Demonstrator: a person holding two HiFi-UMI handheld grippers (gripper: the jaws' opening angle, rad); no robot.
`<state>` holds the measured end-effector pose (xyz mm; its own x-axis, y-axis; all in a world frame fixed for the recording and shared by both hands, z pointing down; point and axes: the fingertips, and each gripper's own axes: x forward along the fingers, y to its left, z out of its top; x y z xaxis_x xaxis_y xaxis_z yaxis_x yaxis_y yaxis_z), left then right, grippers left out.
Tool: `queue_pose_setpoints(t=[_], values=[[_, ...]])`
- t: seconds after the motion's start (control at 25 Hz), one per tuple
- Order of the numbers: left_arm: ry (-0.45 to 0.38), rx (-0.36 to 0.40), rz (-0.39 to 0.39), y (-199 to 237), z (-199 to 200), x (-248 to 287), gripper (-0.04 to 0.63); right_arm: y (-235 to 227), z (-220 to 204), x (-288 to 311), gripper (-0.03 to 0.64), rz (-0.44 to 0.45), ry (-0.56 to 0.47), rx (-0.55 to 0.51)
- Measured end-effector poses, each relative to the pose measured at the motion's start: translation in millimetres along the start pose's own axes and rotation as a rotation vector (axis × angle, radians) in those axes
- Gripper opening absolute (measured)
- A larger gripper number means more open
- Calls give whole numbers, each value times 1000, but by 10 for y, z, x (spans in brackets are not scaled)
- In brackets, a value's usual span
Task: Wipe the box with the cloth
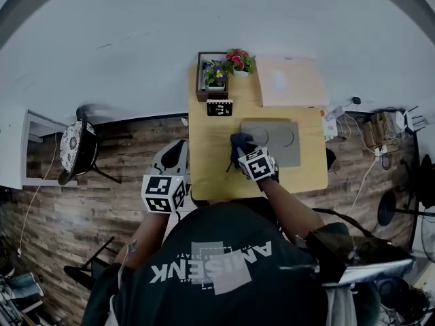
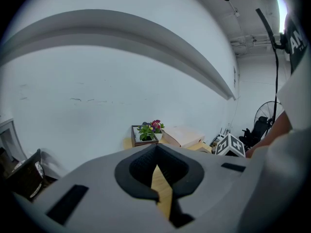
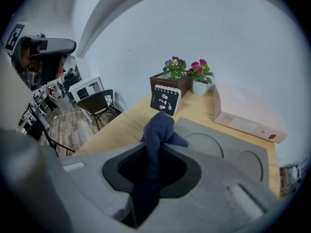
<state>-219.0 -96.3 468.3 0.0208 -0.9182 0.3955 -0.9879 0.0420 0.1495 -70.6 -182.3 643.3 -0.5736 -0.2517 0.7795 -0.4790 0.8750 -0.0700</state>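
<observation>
**Head view: cloth at the box corner, wiping hardly begun**

Across the middle of the light wooden worktop (image 1: 211, 172) lies the flat grey box with two round dimples (image 1: 282, 145). My right gripper (image 1: 247, 156) has its fingers clamped on the dark blue cloth (image 1: 239, 143), and the cloth's bunched end sits at the box's near left corner. My left gripper (image 1: 175, 156) hangs off the worktop's left edge, fingers pressed together on nothing. I judge the wipe is only starting, with nearly the whole top left to do, both dimples included.
</observation>
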Motion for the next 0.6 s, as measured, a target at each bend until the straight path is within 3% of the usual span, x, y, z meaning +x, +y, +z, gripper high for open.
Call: queue_pose_setpoints(t=[0.24, 0.4, 0.6], values=[[-12, 5, -22, -150, 104, 123, 0, -50, 260, -278, 71, 53, -116, 9], [-18, -11, -41, -341, 189, 262, 0, -544, 328, -554, 71, -14, -189, 55], [-29, -8, -2, -508, 284, 416, 0, -1274, 200, -757, 71, -105, -186, 67]])
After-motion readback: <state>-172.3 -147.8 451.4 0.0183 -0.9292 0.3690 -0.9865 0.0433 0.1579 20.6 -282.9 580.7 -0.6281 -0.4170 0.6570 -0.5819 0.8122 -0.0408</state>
